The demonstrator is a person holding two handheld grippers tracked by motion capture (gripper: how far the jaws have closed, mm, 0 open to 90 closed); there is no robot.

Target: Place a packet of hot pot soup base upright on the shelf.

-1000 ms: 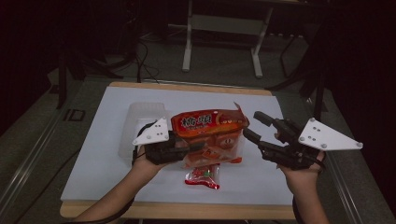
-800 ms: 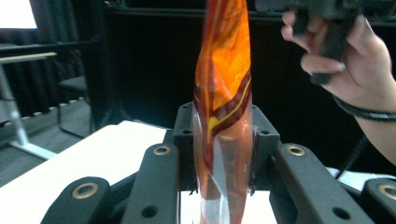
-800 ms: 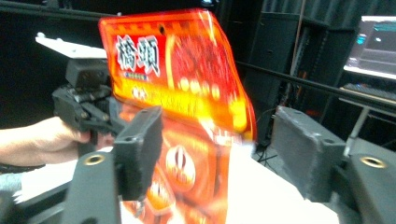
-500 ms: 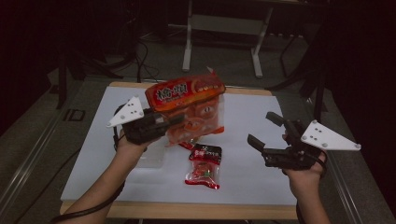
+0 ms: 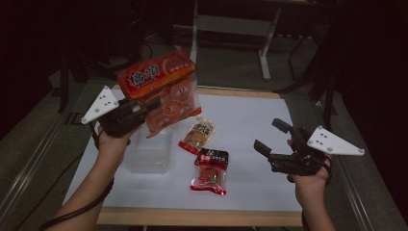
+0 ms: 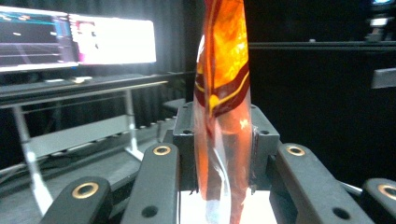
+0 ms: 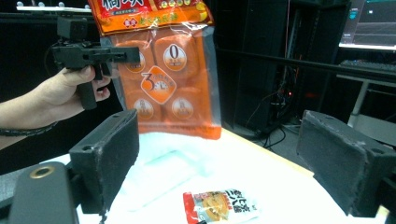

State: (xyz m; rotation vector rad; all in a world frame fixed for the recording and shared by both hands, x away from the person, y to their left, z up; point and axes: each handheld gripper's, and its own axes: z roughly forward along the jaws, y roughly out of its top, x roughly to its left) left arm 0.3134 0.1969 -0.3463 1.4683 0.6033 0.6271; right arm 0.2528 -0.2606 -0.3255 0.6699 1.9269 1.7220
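Orange snack bag (image 5: 163,89) hangs above the worktop (image 5: 250,120), pinched at 1 edge by the left tongs (image 5: 144,108); right tongs (image 5: 272,137) stand released, having just opened. Thin film could slip free.

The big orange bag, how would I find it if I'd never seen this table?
Start at the white table and look to its left side, above the clear plastic box. The left gripper holds the big orange bag up in the air there. Unlike the two small snack packets lying flat on the table, it is large, orange and hanging.
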